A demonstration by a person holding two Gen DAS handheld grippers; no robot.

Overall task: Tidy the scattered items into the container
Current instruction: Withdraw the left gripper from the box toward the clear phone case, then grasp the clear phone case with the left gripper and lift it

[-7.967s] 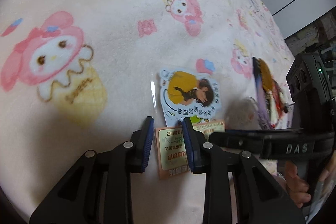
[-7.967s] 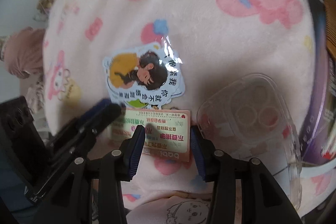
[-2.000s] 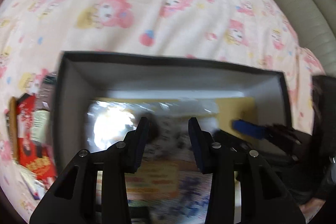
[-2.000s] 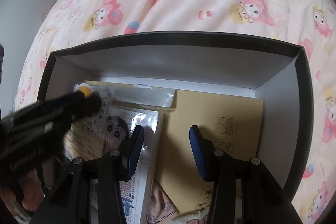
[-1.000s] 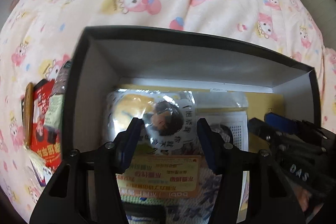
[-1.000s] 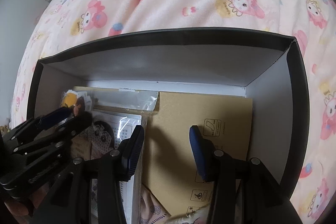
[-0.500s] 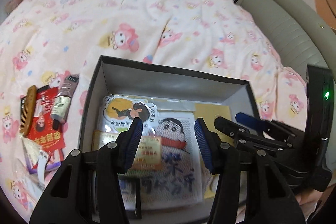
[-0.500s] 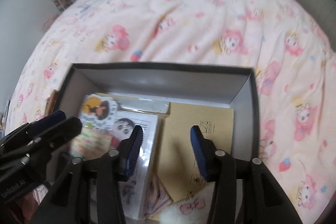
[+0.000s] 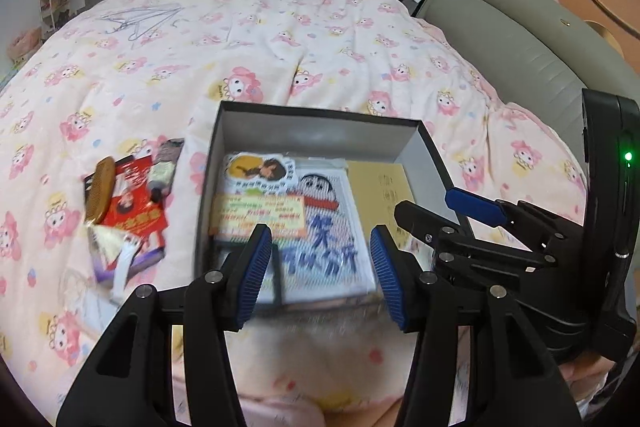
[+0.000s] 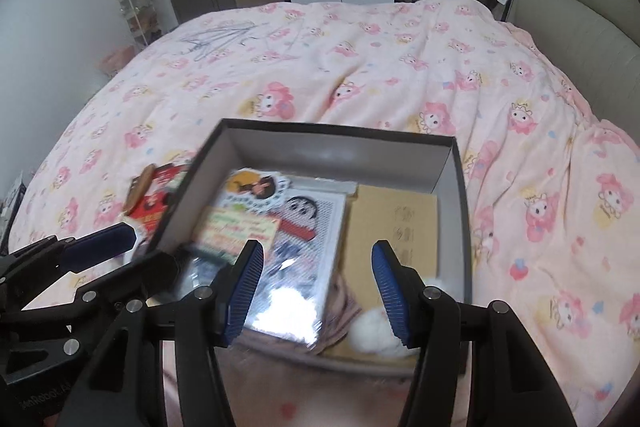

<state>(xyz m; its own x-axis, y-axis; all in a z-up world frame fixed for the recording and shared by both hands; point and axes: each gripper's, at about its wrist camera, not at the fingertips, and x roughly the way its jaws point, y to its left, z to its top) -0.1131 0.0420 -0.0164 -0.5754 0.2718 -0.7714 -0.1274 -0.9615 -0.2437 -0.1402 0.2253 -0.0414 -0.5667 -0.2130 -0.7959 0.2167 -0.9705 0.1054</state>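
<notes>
A dark box (image 9: 320, 135) with grey inner walls sits on the pink blanket. Inside lie a yellow-figure sticker (image 9: 256, 167), an orange card (image 9: 260, 213), a cartoon packet (image 9: 324, 219) and a brown envelope (image 9: 380, 187). My left gripper (image 9: 320, 239) hovers above the box's near edge, open and empty. My right gripper (image 10: 316, 255) hangs beside it over the box (image 10: 340, 131), its jaws opening with nothing between them. Each gripper shows in the other's view: the right gripper (image 9: 436, 207), the left gripper (image 10: 132, 251). Left of the box remain a wooden comb (image 9: 100, 191), a red packet (image 9: 132, 211) and a tube (image 9: 160, 173).
A purple-and-white item (image 9: 120, 259) lies at the near end of the pile. Wire hangers (image 9: 140, 19) rest on the far side of the blanket. A grey padded headboard (image 9: 520, 39) bounds the right. A white fluffy thing (image 10: 372, 327) sits in the box's near right corner.
Both grippers have risen and drawn back from inside the box, so the whole box and room now show. The right gripper's jaws stand wider. Sticker and card, earlier on the blanket, lie in the box.
</notes>
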